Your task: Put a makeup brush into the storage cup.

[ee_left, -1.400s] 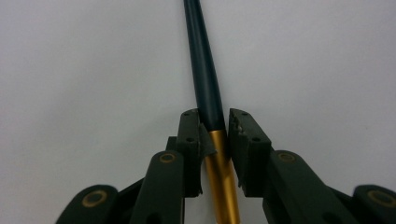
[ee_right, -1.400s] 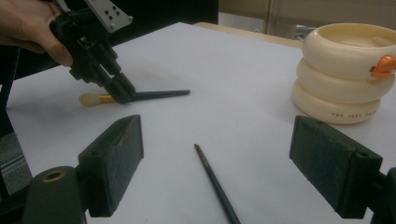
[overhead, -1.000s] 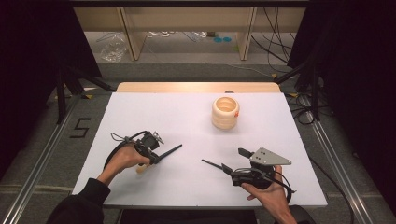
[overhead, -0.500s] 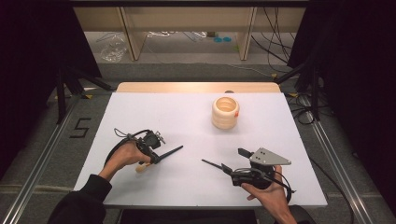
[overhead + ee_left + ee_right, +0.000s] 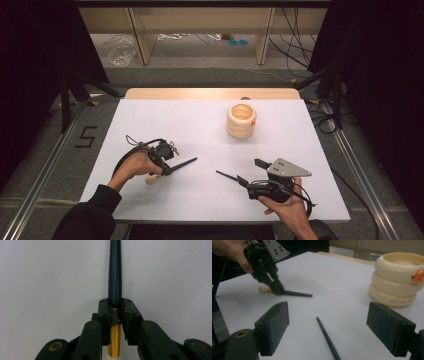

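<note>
Nothing has shifted since the earlier frame. Left gripper (image 5: 170, 167): jaws clenched on dark pen (image 5: 114, 272), resting on white table (image 5: 200, 125). Right gripper (image 5: 235, 179): jaws spread wide, thin black stick (image 5: 328, 338) lying between. Cream ringed cup (image 5: 241, 120): far right, standing apart.

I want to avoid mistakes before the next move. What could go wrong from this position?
The left gripper pinches the dark brush near its gold band, so the long end may swing or slip. The right gripper stands open over the thin brush, which could roll away when the jaws close.
</note>
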The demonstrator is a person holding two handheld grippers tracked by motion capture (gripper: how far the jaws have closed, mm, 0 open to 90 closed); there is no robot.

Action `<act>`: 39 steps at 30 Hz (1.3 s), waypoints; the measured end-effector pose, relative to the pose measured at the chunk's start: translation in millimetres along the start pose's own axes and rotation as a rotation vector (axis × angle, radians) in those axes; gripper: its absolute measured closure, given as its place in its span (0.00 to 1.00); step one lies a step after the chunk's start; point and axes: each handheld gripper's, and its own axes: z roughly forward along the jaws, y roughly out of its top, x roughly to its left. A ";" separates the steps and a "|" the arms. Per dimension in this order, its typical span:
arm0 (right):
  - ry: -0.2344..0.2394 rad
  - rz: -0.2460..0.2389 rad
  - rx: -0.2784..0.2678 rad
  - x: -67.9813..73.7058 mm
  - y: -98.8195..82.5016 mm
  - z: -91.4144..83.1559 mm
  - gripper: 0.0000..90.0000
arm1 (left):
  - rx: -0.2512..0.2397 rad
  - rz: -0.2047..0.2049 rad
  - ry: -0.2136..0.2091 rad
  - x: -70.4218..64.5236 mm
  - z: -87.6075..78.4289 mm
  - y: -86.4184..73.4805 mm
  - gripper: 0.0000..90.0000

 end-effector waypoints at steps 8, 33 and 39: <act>-0.010 -0.020 -0.010 -1.1 0.2 0.2 0.21 | 0.012 0.036 0.005 -1.2 -1.1 -0.5 0.87; -0.009 -0.052 0.035 0.3 1.5 0.0 0.21 | -0.001 0.144 -0.006 -18.9 -16.1 3.2 0.87; 0.018 -0.120 0.043 5.6 2.3 6.6 0.23 | -0.011 0.200 -0.009 -33.6 -21.4 11.5 0.87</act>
